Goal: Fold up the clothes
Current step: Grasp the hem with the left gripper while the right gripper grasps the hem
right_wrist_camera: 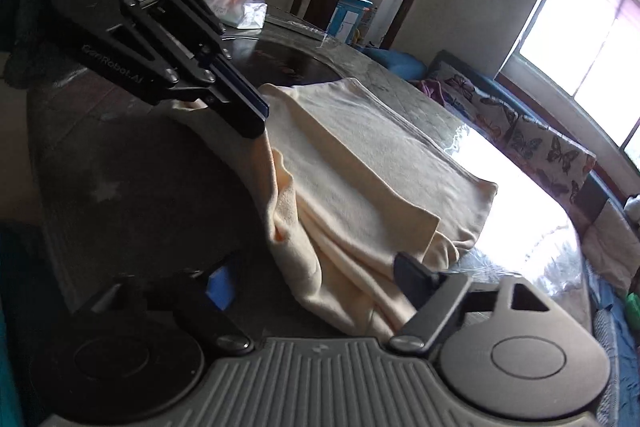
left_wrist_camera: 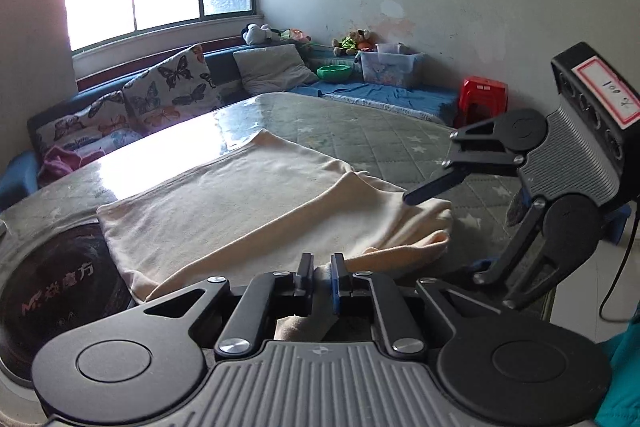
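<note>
Cream garment (left_wrist_camera: pixel 248 203) lies partly folded on the star-quilted table cover (left_wrist_camera: pixel 360 139), one flat layer spread toward the far edge and a bunched, doubled edge at the near right. I read the left gripper (left_wrist_camera: pixel 320 269) as clamped on the cream garment: its two fingers stand close together with a ridge of fabric pinched between the pads at the near hem. In the right wrist view the same left gripper (right_wrist_camera: pixel 256 119) shows its fingers pressed together, with cloth hanging down from the tips.

I read the right gripper (right_wrist_camera: pixel 316 281) as apart: its fingers stand wide on either side of the bunched folds, the blue pad on one side and the black fingertip on the other, with the cloth lying loose between them. From the left wrist view, the right gripper (left_wrist_camera: pixel 444 223) sits at the right end of the garment, its upper finger above the folded edge.

Butterfly-print cushions (left_wrist_camera: pixel 160 95) line the sofa beyond the table. A red stool (left_wrist_camera: pixel 482 99) stands near the wall.
</note>
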